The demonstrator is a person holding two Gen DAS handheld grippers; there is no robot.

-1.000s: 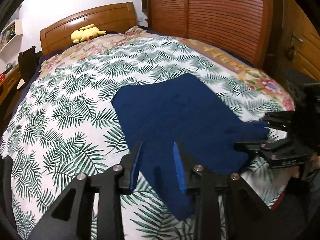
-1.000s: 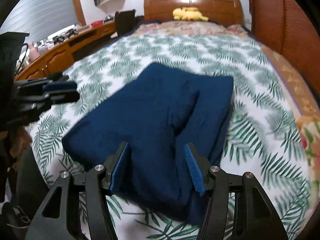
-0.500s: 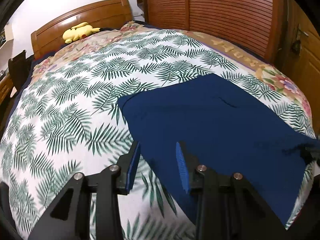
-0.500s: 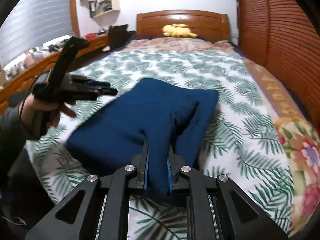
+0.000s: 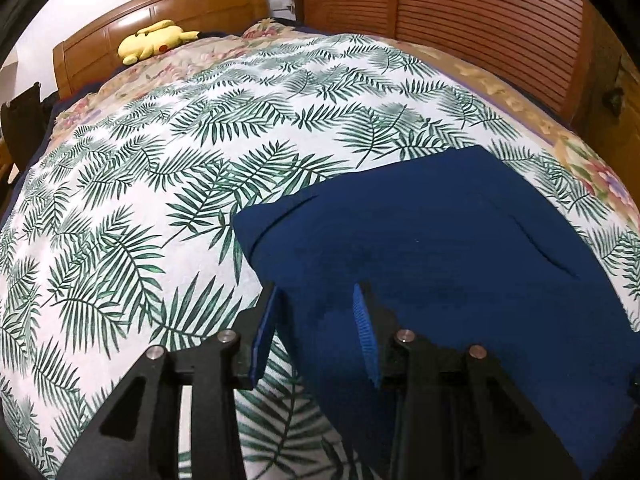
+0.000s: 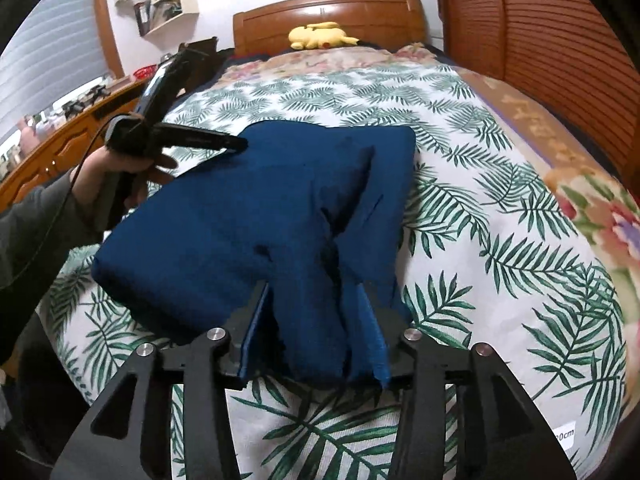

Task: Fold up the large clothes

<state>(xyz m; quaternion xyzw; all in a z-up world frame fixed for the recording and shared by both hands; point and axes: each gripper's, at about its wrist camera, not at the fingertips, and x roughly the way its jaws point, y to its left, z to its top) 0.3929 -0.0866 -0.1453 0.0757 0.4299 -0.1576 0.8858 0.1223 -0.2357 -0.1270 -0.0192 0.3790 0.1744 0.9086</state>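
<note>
The dark blue garment [image 6: 256, 208] lies partly folded on the bed [image 6: 500, 240], near its foot. It looks soft, limp and rather thick, so a corner or a folded edge is the best hold. The right hand-held gripper [image 6: 316, 328] has just been opening, with bunched cloth between its jaws. The left hand-held gripper [image 5: 316, 332] stands half open over the garment's edge, holding nothing.

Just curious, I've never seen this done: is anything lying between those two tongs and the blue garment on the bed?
Nothing visible does. The blue garment already lies between the pads of the right tongs and the left tongs; only the leaf-print bedspread surrounds it.
</note>
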